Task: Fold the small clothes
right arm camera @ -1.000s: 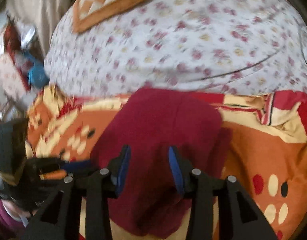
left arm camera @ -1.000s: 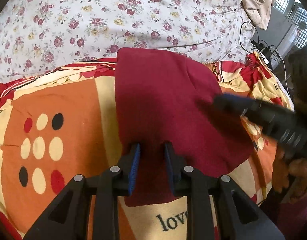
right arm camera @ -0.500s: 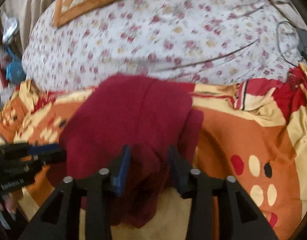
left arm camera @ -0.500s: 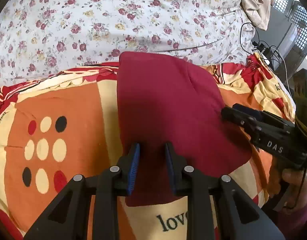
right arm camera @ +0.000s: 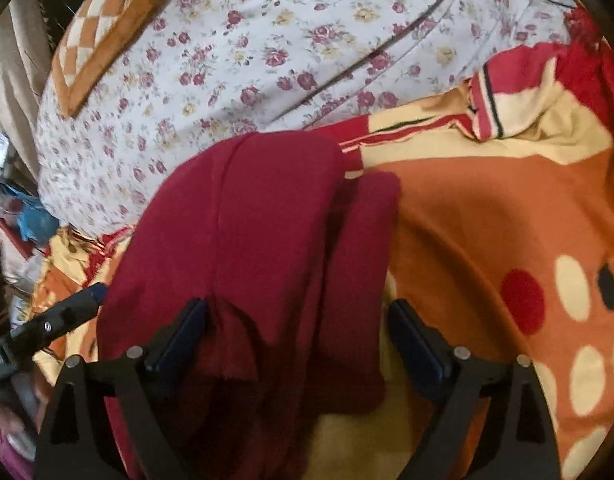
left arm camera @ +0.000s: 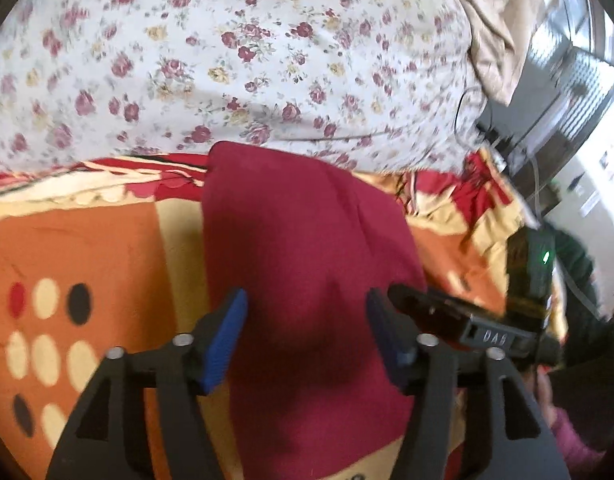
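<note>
So the dark red garment [left arm camera: 307,264] is lying on the orange and cream patterned blanket [left arm camera: 87,240] spread over the bed, with its far end right up against the flowery sheet [left arm camera: 227,40] that covers the rest of the bed. At least one fold looks to be done already: in the right wrist view a top layer is seen laid lengthwise over a narrower strip that sticks out along its right side, so the piece is stacked into a long, fairly tidy band. The left hand-held gripper [left arm camera: 305,328] is seen with its jaws opening, blue pads standing clear on either side of the near end of the cloth, nothing pinched. The right hand-held gripper [right arm camera: 297,336] is opening too; cloth is bunched between its jaws near the left pad, but it can't be said to be clamped, so it's read as let go. The near end is left a bit rumpled there, with a small raised pucker. By the look of it, a fold has just been laid down, and what's probably left is smoothing that end and maybe one more fold across the length to make it compact. No other small clothes waiting to be folded can be made out for sure; the clutter past the left edge of the bed is too blurry.
</note>
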